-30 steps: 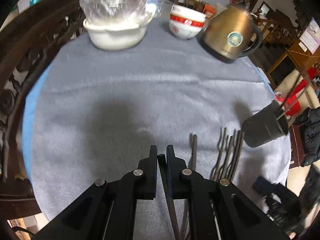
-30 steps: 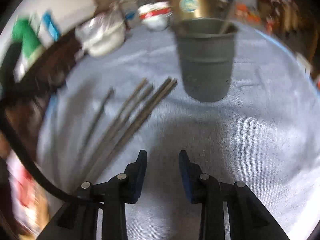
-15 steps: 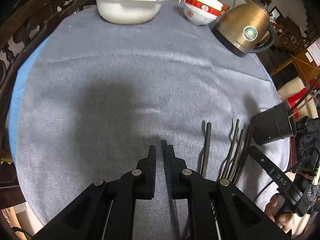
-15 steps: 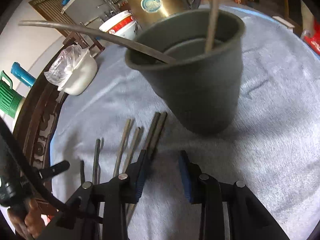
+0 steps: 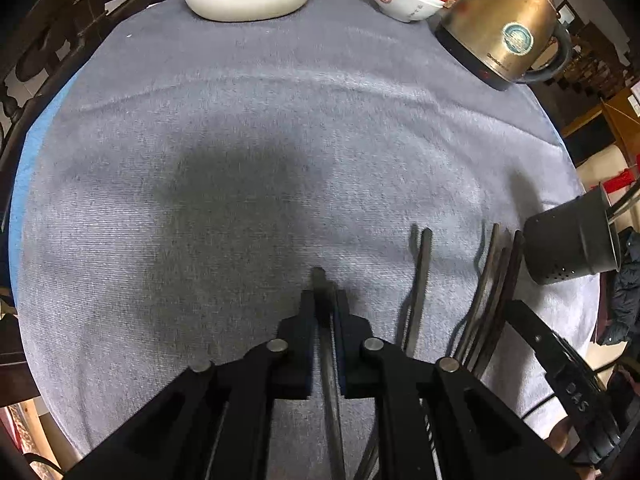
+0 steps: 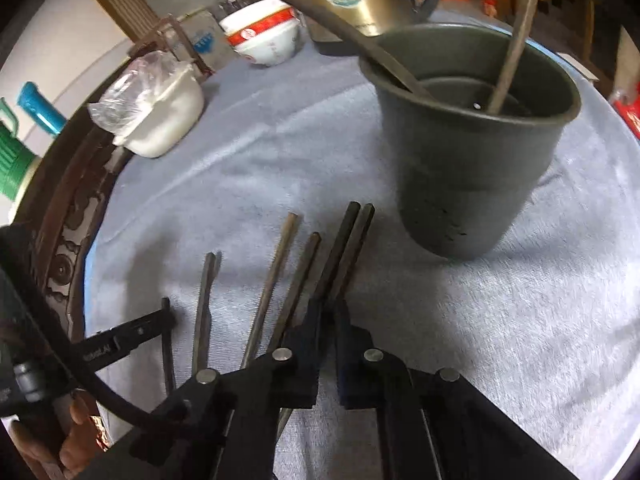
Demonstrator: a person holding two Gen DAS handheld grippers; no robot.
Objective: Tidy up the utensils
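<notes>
Grey-clothed tabletop (image 6: 248, 152): right gripper (image 6: 328, 312), lower centre, is clamped on the dark chopstick pair (image 6: 348, 240) pointing up-frame toward the holder cup (image 6: 472, 184) just beyond, while left gripper (image 5: 325, 300) grips one chopstick (image 5: 319, 276).

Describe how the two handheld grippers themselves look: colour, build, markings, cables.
Both the left gripper and the right gripper are matte black, with two flat, tapered fingers on angular linkage arms joined by round silver pins. White lettering marks each gripper's side, seen from the other's camera. A black cable loops past in the right wrist view.
</notes>
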